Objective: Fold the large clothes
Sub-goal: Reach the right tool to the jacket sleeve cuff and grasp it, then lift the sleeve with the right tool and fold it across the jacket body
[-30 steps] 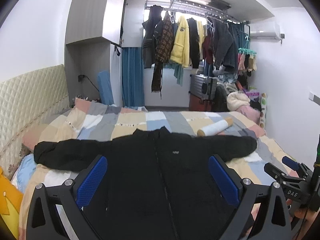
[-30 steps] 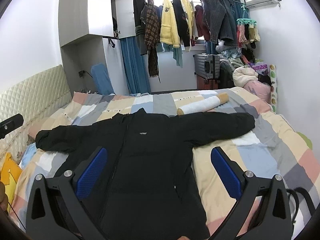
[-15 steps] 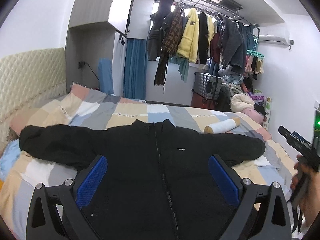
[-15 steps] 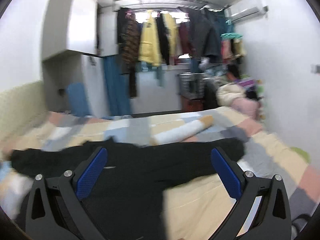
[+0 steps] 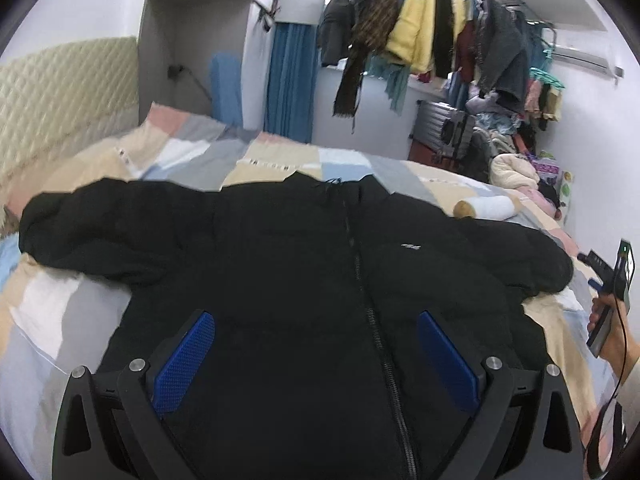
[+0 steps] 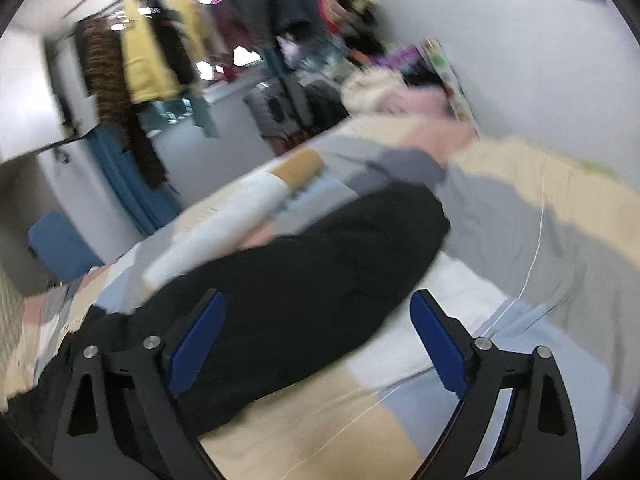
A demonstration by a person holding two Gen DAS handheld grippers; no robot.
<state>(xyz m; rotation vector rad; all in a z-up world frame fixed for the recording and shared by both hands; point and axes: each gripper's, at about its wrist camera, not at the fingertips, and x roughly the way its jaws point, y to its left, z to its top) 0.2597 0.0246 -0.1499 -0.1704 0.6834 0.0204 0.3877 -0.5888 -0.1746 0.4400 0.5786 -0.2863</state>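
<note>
A large black zip-up jacket (image 5: 304, 280) lies face up on the patchwork bed, both sleeves spread sideways. My left gripper (image 5: 316, 340) is open and empty, hovering over the jacket's lower front. My right gripper (image 6: 318, 320) is open and empty, tilted, above the end of the jacket's right sleeve (image 6: 328, 268). The right wrist view is blurred. The right gripper also shows at the far right of the left wrist view (image 5: 608, 280), held in a hand.
The bed (image 5: 280, 160) has a patchwork quilt in beige, grey and blue. A rolled white and tan bolster (image 6: 240, 216) lies beyond the right sleeve. A padded headboard (image 5: 60, 92) stands left. Hanging clothes (image 5: 416, 20), a suitcase and piled items fill the back right.
My left gripper has moved closer over the jacket and looks lower. My right gripper has swung right and tilted, now over the right sleeve's end. The jacket has not moved.
</note>
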